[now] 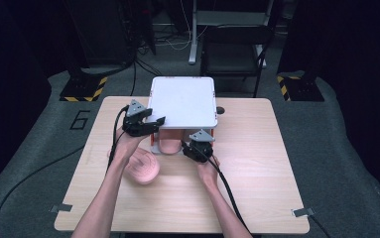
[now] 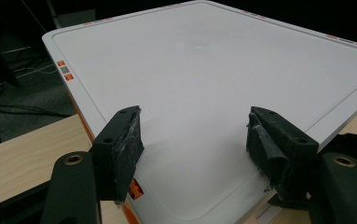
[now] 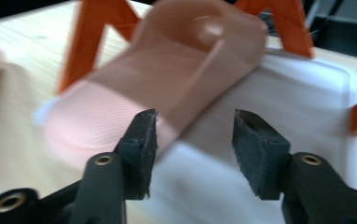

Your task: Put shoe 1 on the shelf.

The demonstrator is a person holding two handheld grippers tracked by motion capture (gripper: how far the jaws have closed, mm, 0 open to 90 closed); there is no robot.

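A white flat-topped stand (image 1: 183,101) on orange legs (image 3: 90,37) rests at the back middle of the wooden table (image 1: 257,158). A pink, smooth, dish-like piece (image 1: 170,145) lies under it on the stand's white base (image 3: 283,93). My left gripper (image 1: 160,121) hovers at the stand's front left corner, jaws apart over the white top (image 2: 204,70) with nothing between them (image 2: 195,140). My right gripper (image 1: 187,146) points at the stand's front opening. Its jaws stand open (image 3: 195,135), the left one right at the pink piece's (image 3: 167,74) near edge, without pinching it. A second pink round piece (image 1: 142,167) lies by the left forearm.
Cables (image 1: 227,183) trail from both grippers toward the near edge. Behind the table stand a dark chair (image 1: 237,54) and two black-and-yellow striped bases (image 1: 83,89). Small clips (image 1: 61,208) mark the table's front corners. The table's right half is bare wood.
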